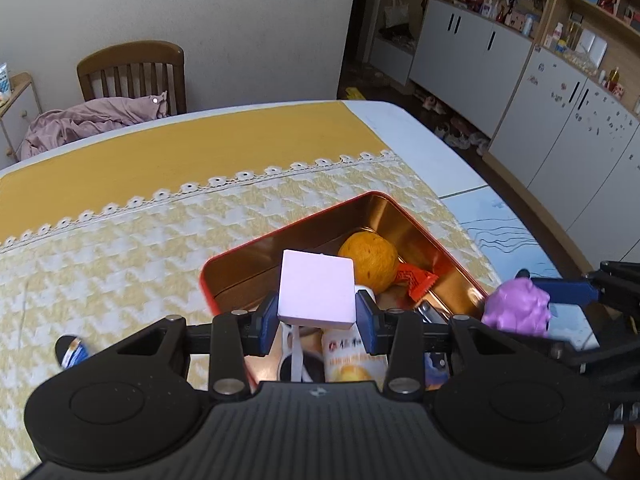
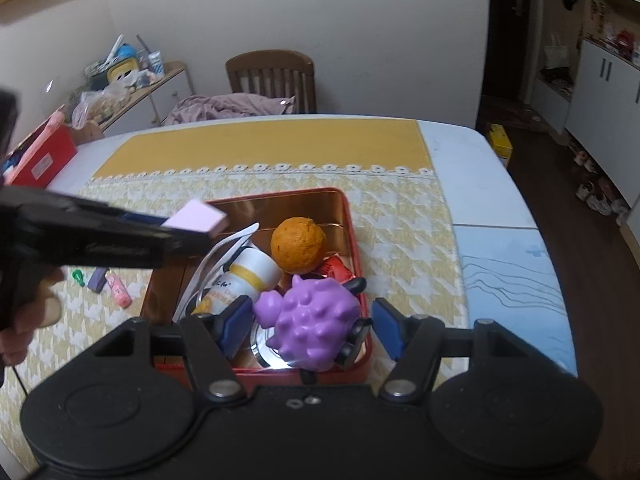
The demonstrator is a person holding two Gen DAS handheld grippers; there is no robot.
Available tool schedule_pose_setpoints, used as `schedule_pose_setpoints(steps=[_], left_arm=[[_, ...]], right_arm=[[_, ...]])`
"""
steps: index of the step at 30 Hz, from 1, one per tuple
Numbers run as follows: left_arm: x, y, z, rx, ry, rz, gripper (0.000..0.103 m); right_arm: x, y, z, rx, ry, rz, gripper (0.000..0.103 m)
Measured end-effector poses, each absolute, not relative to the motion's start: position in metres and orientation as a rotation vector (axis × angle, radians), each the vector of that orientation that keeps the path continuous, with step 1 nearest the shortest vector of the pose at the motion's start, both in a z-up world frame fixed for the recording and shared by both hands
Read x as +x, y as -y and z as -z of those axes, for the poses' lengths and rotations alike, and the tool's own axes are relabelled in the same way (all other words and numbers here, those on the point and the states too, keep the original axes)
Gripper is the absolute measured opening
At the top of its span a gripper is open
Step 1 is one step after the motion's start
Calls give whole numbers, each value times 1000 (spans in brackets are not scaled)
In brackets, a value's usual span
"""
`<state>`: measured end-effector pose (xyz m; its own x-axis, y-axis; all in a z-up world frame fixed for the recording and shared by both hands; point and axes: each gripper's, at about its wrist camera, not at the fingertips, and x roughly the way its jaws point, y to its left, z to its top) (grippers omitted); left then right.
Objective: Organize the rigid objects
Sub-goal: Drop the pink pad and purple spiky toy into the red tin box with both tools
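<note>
We hold a pink block [image 1: 316,288] clamped between the left gripper [image 1: 316,316] jaws, above the red tin [image 1: 280,236] at frame centre, ready to drop. The right gripper [image 2: 314,326] jaws stand wide around a purple spiky toy [image 2: 316,320]; contact seems absent.

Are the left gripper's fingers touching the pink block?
Touching. The left wrist view shows both blue fingers of the left gripper pressed flat against opposite sides of the pink block, held above the red tin.

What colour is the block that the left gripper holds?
Pale pink. The block shows best in the left wrist view, between the left gripper pads.
</note>
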<state>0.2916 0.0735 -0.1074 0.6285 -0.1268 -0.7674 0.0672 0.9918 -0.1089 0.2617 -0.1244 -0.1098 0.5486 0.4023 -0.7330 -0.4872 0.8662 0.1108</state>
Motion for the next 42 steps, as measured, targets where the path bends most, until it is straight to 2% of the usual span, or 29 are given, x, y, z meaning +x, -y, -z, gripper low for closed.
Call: schedule_pose_setpoints(steps=[19, 36, 42], left_arm=[[347, -60, 141, -86, -969, 34, 39], [362, -68, 159, -158, -1049, -1, 40], [354, -70, 151, -142, -1022, -7, 51]], right_arm=[[281, 83, 138, -269, -838, -666, 65], [293, 85, 141, -216, -858, -651, 65], [291, 89, 137, -192, -844, -633, 65]])
